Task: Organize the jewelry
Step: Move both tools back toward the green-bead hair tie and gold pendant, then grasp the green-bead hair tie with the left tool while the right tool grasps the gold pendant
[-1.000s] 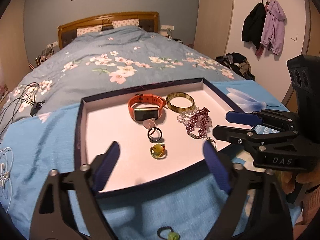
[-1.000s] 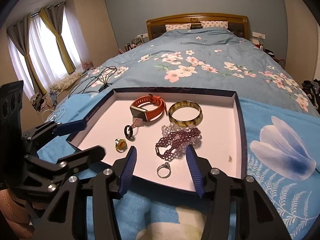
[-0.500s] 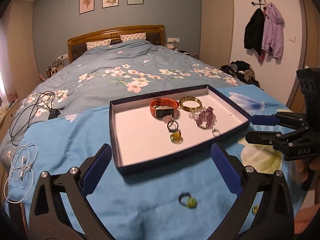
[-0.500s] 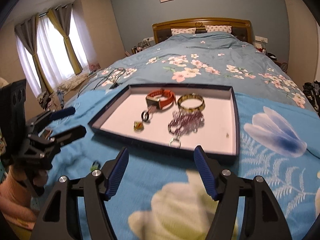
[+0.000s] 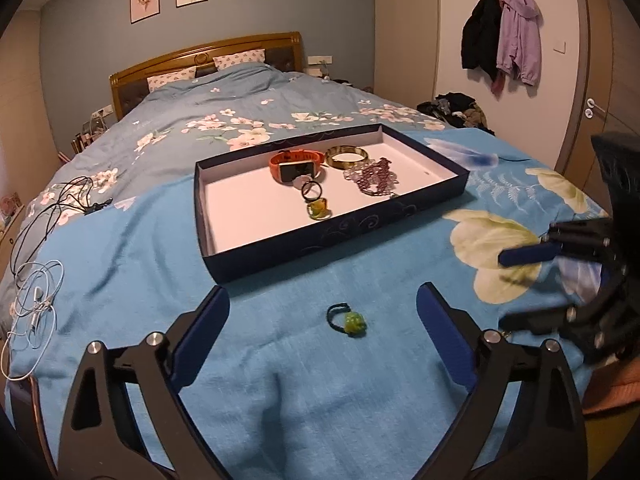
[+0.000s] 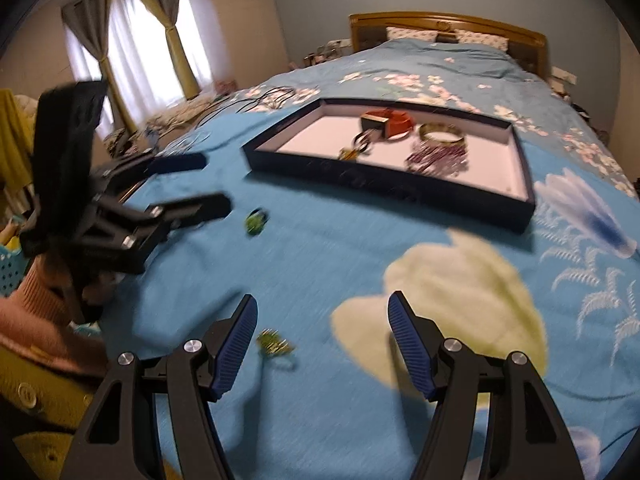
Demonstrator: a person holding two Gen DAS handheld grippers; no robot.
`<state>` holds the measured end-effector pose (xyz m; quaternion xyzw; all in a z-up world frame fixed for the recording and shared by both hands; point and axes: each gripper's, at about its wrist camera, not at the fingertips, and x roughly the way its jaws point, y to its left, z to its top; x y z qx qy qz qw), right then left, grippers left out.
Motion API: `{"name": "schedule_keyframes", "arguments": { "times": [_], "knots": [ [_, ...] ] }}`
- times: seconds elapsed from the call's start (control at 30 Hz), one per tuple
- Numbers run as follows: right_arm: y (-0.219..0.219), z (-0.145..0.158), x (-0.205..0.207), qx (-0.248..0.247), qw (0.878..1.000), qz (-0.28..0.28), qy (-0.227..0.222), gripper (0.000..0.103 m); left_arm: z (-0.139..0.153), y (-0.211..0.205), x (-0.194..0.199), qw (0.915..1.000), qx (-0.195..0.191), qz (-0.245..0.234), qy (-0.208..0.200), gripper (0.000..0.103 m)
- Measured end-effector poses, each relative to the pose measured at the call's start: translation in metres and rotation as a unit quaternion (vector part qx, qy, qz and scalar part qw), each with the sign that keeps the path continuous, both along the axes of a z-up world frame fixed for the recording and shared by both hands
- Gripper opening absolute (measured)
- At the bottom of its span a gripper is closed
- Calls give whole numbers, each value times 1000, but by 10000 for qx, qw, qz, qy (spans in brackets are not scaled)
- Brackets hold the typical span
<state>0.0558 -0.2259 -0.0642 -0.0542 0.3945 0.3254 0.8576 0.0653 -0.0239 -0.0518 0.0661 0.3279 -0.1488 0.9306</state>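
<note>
Left gripper: fingers wide apart, nothing between them; it hangs over the blue blanket.
Right gripper: fingers apart and holding nothing; its jaws have just been opening.
Green ring: lies loose on the blanket, between the left fingers' lines and short of the tray.
Gold piece: lies on the blanket just beside the right gripper's left finger, not yet between the pads.
Tray contents: orange watch, bangle, purple beads, black ring and a yellow-green ring, all inside, near the far half.
Handling, green ring: likely light and stiff, with a knobbly top and a thin dark band; the knob looks the surer place to pinch, since the band may sink into the soft blanket.
Handling, gold piece: probably tiny and light, easily pushed aside; a low, centred pinch seems needed.
Hard to make out: the right view is smeared, so the gold piece's shape cannot be told. The right gripper is cut off at the left view's edge.
</note>
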Motion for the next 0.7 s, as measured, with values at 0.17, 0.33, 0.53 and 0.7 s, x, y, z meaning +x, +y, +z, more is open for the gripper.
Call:
{"name": "schedule_keyframes", "arguments": {
  "times": [0.17, 0.33, 0.53, 0.7],
  "knots": [
    [3, -3, -12, -59, 9999, 112, 41, 65, -5, -9, 4, 9997, 63, -140, 172, 86],
    [9, -5, -20, -171, 9995, 271, 33, 52, -11, -12, 11, 9990, -18, -164, 423, 80],
    [20, -10, -29, -391, 9983, 402, -141, 41, -24, -13, 19, 9965, -102, -80, 825, 68],
    [15, -10, -23, -373, 9988, 275, -133, 22, -31, -10, 28, 9940, -254, -24, 1066, 54]
  ]
}}
